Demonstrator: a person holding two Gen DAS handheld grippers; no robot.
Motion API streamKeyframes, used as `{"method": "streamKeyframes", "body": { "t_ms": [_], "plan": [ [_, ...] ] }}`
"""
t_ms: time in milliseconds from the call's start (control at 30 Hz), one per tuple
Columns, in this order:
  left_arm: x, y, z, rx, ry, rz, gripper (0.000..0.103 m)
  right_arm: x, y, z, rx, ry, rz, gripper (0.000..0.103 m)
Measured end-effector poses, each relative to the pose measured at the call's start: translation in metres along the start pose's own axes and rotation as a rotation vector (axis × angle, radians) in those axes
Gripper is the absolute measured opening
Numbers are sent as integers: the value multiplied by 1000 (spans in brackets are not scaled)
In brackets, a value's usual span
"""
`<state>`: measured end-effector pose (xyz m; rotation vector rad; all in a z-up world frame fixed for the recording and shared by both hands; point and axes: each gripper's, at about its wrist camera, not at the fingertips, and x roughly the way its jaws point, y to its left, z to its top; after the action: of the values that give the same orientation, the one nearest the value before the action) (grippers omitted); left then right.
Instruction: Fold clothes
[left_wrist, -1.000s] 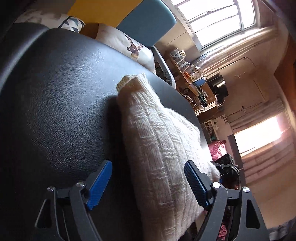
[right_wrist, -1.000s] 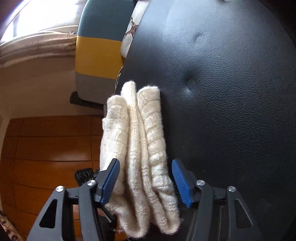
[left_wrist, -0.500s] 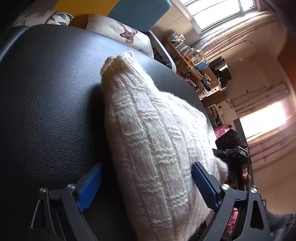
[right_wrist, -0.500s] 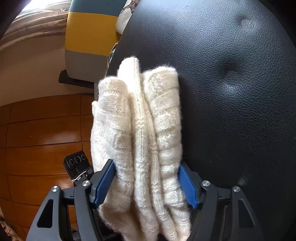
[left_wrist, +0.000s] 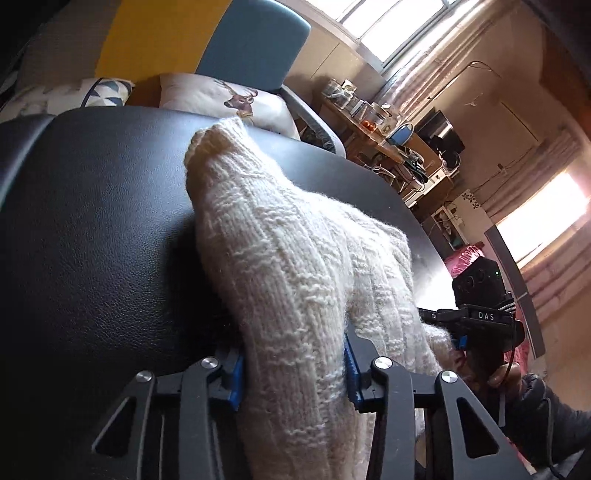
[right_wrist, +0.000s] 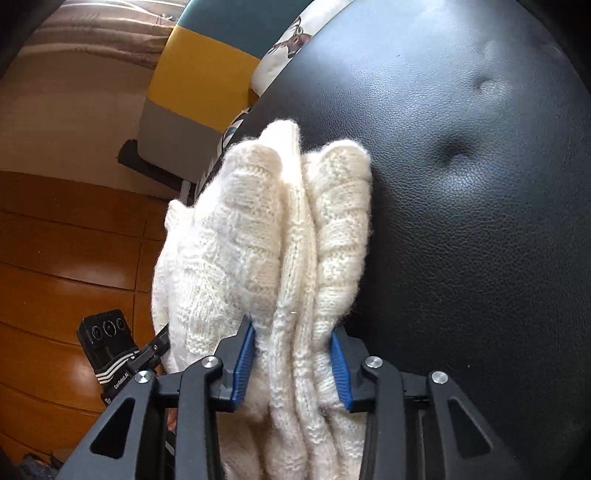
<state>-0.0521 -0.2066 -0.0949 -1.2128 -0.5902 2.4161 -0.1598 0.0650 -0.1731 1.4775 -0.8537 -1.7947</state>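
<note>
A cream knitted sweater (left_wrist: 295, 266), folded into thick layers, lies on a black leather seat (left_wrist: 92, 229). My left gripper (left_wrist: 293, 373) has its jaws closing, and its blue pads press into one end of the fold. In the right wrist view the same sweater (right_wrist: 266, 258) shows its stacked folded edges. My right gripper (right_wrist: 291, 369) is closing too, with both blue pads squeezing those layers at the other end. The right gripper's body also shows in the left wrist view at the lower right (left_wrist: 480, 317), held by a gloved hand (left_wrist: 532, 395).
Black tufted leather (right_wrist: 461, 221) spreads to the right of the sweater. A deer-print cushion (left_wrist: 229, 99) and a blue-and-yellow chair back (left_wrist: 207, 40) stand beyond the seat. A cluttered wooden desk (left_wrist: 388, 136) is at the far right, and wooden floor (right_wrist: 66, 240) lies below the seat's edge.
Both grippers have moved in over the sweater's ends and their jaws have closed from wide open onto the folded layers. The sweater looks slightly bunched and lifted.
</note>
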Motion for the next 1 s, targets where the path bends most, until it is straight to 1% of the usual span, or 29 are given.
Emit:
{"method": "streamKeyframes", "body": {
  "t_ms": [100,167,267,367,433,500,567,600,633,700,733,833,900,933,967,1000],
  "plan": [
    [-2,-17,2,38,-14,-38,41,-8,-8,-10,24,-29,36,35],
    [3,-35,7,79,-9,-74,41,-20,-11,-16,43,-76,62,34],
    [20,-74,19,171,15,-124,41,-49,-15,-25,48,-151,78,33],
    [50,-126,39,279,39,-171,41,-92,-25,-23,61,-235,82,33],
    [73,-167,55,354,49,-206,41,-124,-32,-17,58,-305,58,33],
    [98,-202,73,396,59,-251,41,-166,-45,-7,62,-383,37,33],
    [123,-236,92,432,70,-296,41,-203,-52,3,50,-454,-6,33],
    [138,-250,98,446,82,-305,41,-221,-56,9,44,-489,-29,33],
    [153,-262,103,457,96,-309,41,-242,-65,18,43,-513,-61,33],
    [188,-279,106,456,139,-288,41,-271,-88,33,77,-542,-127,33],
    [208,-284,105,459,172,-272,41,-275,-102,38,104,-538,-167,33],
    [263,-283,94,480,258,-146,42,-283,-146,47,195,-499,-281,33],
    [272,-272,95,443,264,-153,45,-295,-178,35,209,-496,-282,33],
    [275,-267,96,420,264,-163,46,-298,-186,29,211,-510,-267,34],
    [274,-264,96,419,265,-165,47,-301,-191,23,214,-525,-250,34],
    [273,-263,97,424,266,-165,48,-304,-194,19,211,-532,-251,35]
  ]
}}
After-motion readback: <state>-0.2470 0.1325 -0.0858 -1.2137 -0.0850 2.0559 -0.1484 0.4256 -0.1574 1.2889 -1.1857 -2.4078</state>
